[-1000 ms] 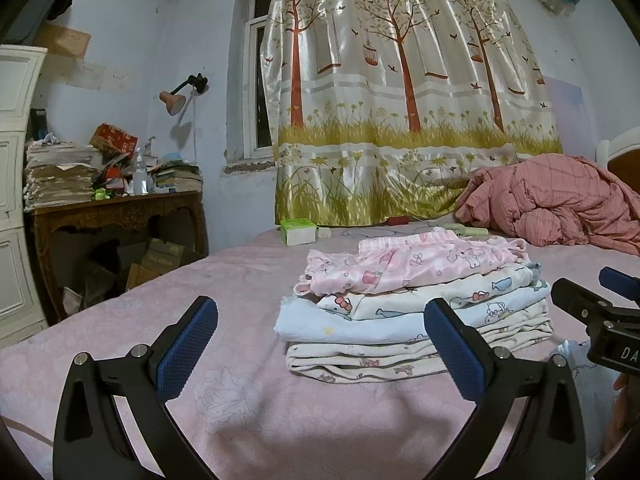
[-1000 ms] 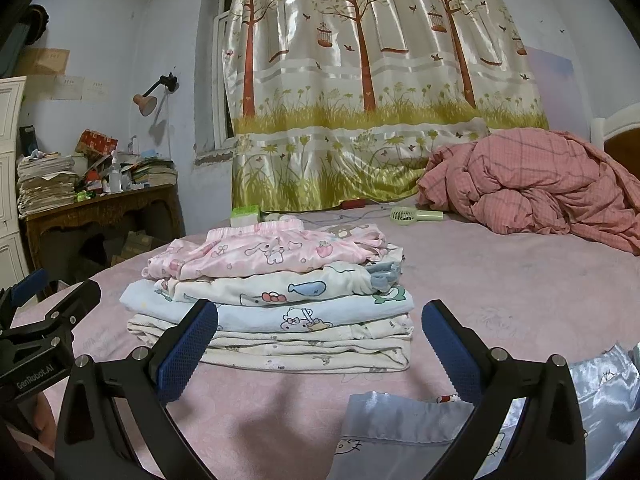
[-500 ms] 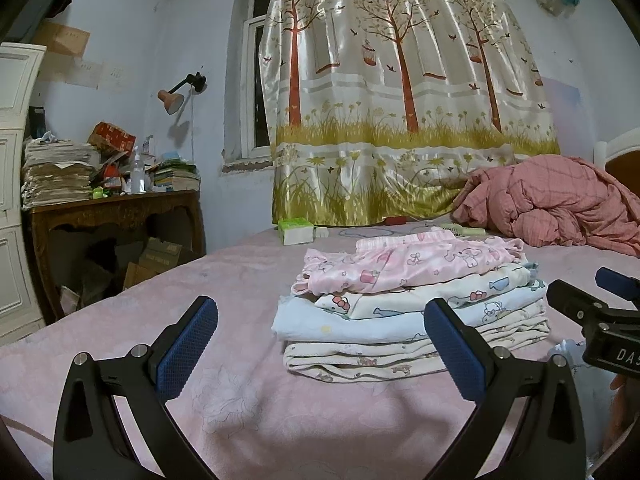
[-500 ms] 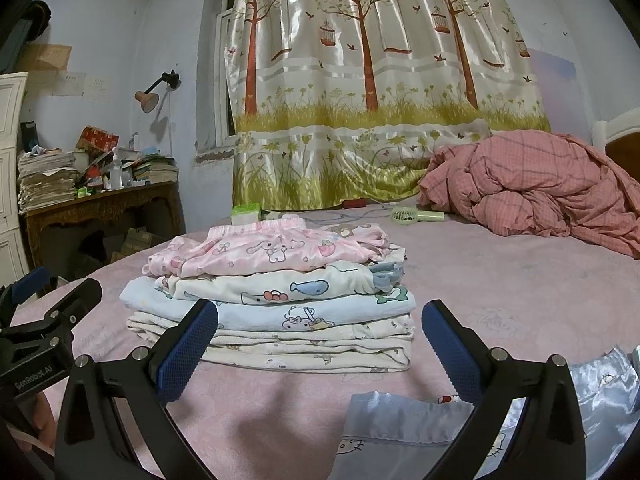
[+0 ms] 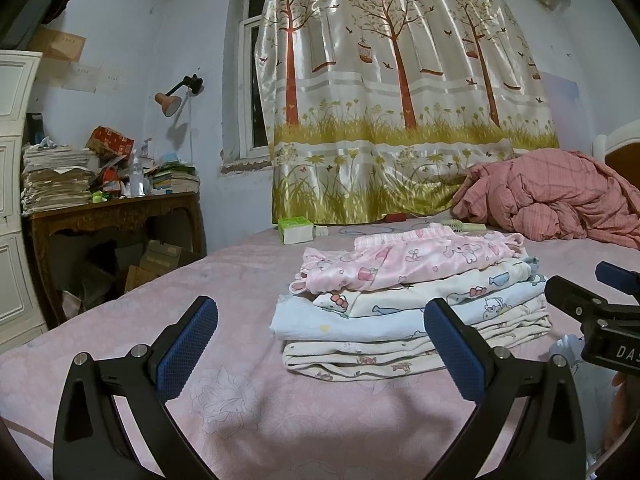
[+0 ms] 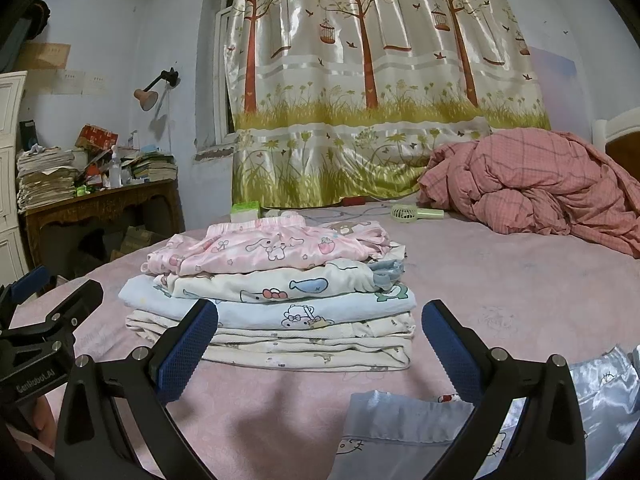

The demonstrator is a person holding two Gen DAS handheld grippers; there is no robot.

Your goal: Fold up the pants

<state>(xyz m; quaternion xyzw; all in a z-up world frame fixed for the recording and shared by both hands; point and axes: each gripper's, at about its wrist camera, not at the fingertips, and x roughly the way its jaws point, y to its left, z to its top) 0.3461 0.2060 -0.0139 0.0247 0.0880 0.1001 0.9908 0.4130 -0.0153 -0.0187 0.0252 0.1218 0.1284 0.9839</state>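
Two grippers hover over a pink bed (image 6: 500,280), both spread wide and holding nothing.

Left gripper (image 5: 320,344) and right gripper (image 6: 318,342) face a stack of folded children's pants (image 6: 276,292). Unfolded pale-blue satin pants (image 6: 404,420) lie flat just below the right gripper, near the stack; a pink quilt (image 6: 532,184) is bunched beyond.

Your right tool (image 6: 319,347) hangs with its fingers spread wide over the bed (image 6: 520,292), a folded stack of clothes (image 6: 276,292) ahead and shiny blue pants (image 6: 420,428) lying just beneath
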